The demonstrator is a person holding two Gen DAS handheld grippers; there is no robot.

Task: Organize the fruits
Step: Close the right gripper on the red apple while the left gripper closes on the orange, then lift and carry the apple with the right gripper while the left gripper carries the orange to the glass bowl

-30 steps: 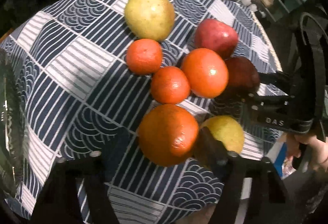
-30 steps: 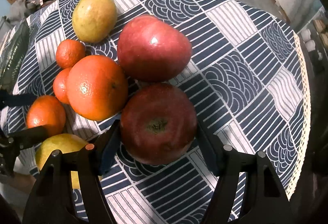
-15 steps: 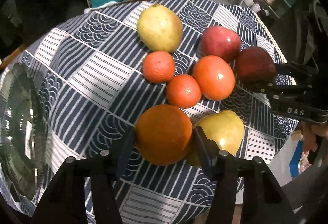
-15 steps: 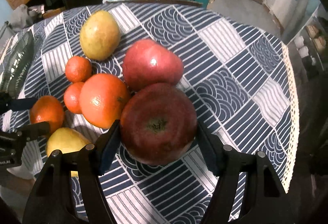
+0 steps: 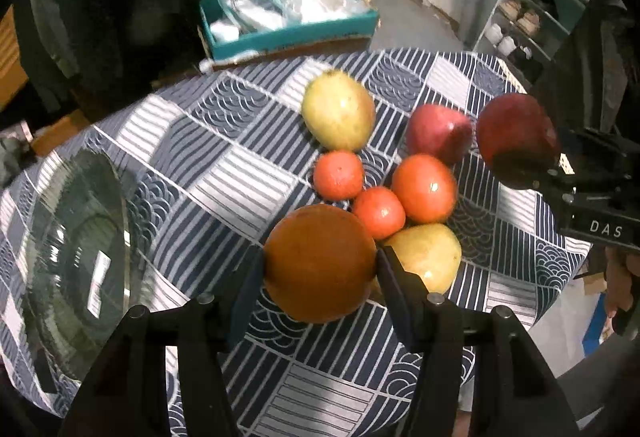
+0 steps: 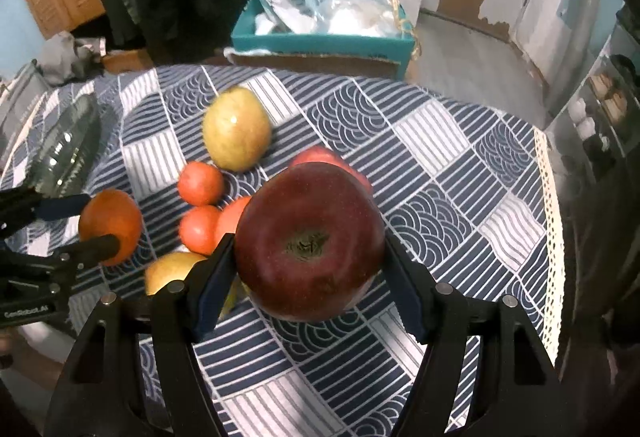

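My left gripper (image 5: 320,265) is shut on a large orange (image 5: 320,261), held above the patterned tablecloth (image 5: 224,173). My right gripper (image 6: 308,249) is shut on a dark red apple (image 6: 308,241), also off the cloth; the left wrist view shows that apple (image 5: 516,139) at the right. On the cloth lie a yellow-green fruit (image 5: 338,111), a red apple (image 5: 438,133), a mid-sized orange (image 5: 424,189), two tangerines (image 5: 338,175) (image 5: 378,213) and a yellow fruit (image 5: 430,257). A clear glass bowl (image 5: 76,257) stands at the left.
A teal box (image 5: 288,25) with plastic bags stands behind the table. A shoe shelf (image 5: 532,9) stands at the far right. The cloth's lace edge (image 6: 548,197) marks the table's right rim. A hand (image 5: 620,277) grips the right tool.
The left jaws closed onto the large orange. Both grippers then rose with their fruit, and the views tipped up to show more of the room and the bowl.
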